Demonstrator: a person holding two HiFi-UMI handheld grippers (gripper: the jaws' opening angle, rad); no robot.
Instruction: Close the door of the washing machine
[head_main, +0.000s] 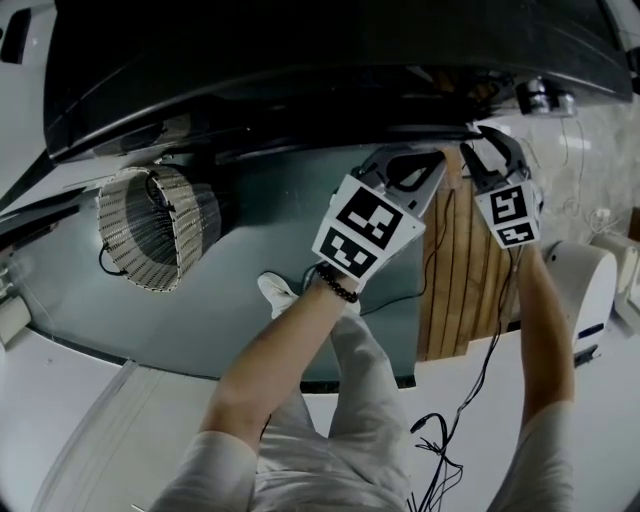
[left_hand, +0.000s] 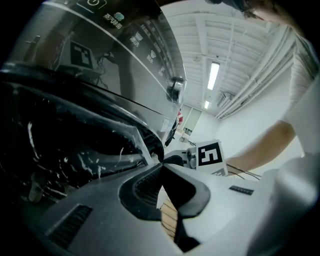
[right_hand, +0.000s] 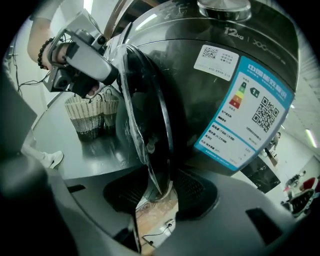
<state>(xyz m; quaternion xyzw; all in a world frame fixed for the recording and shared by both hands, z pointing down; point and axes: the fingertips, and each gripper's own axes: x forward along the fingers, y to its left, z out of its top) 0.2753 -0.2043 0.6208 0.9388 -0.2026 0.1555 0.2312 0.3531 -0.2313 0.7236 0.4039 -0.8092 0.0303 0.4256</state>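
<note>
Glossy grey floor (head_main: 250, 300), wicker basket (head_main: 150, 225) lying on it. Both forearms are stretching forward side by side. Right tongs (right_hand: 161, 187) are clasping the washing machine's (right_hand: 240, 60) open door (right_hand: 150, 125) rim. Left tongs (left_hand: 159, 166) are clenched empty beside it.

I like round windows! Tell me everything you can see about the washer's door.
The door is round, dark glass in a dark rim, with a clear shiny plastic-looking cover. It stands partly open from the grey washer, seen edge-on. Its lower edge sits between the right gripper's jaws, which seem to pinch it. The left gripper, jaws together, is close to its rim.
</note>
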